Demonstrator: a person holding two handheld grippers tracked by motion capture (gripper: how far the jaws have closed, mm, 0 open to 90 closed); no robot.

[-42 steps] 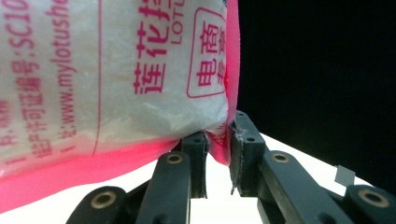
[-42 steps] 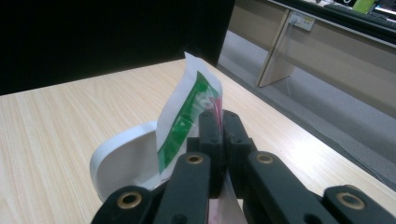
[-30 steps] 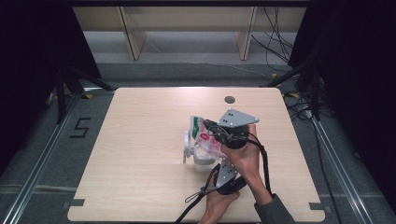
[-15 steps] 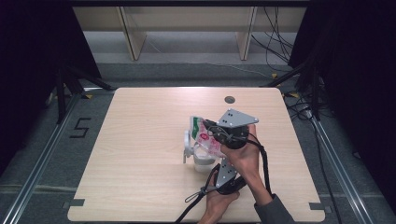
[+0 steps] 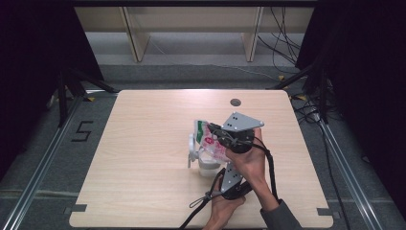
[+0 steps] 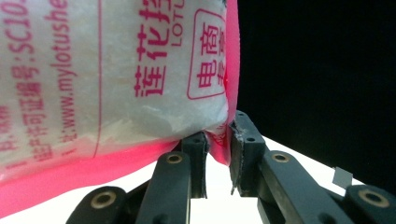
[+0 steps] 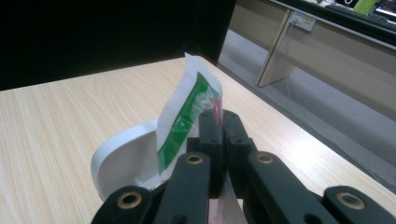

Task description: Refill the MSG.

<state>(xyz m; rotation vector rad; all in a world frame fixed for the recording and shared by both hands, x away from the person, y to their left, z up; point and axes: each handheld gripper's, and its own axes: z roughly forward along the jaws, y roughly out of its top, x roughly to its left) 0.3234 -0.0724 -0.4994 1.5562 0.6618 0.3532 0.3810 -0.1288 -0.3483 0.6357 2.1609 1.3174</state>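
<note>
The left half of the table point(image 5: 139, 158) is bare wood from its left edge up to a white container point(image 5: 203, 160), which stands right of the middle, nearer the front edge than the back. A bag point(image 5: 210, 143) of white grains, printed in red and green, is held just above the container, tilted. The left hand-held gripper point(image 6: 217, 163) comes in from the front edge, below the bag; its jaws are nearly closed, pinching the bag's pink sealed corner. The right hand-held gripper point(image 7: 219, 140) sits behind and right of the container under its grey plate, jaws clamped flat on the bag's green-striped edge. Right of the hands, a strip of clear wood runs to the right edge. A round hole point(image 5: 235, 102) lies near the back edge, well apart from everything.
</note>
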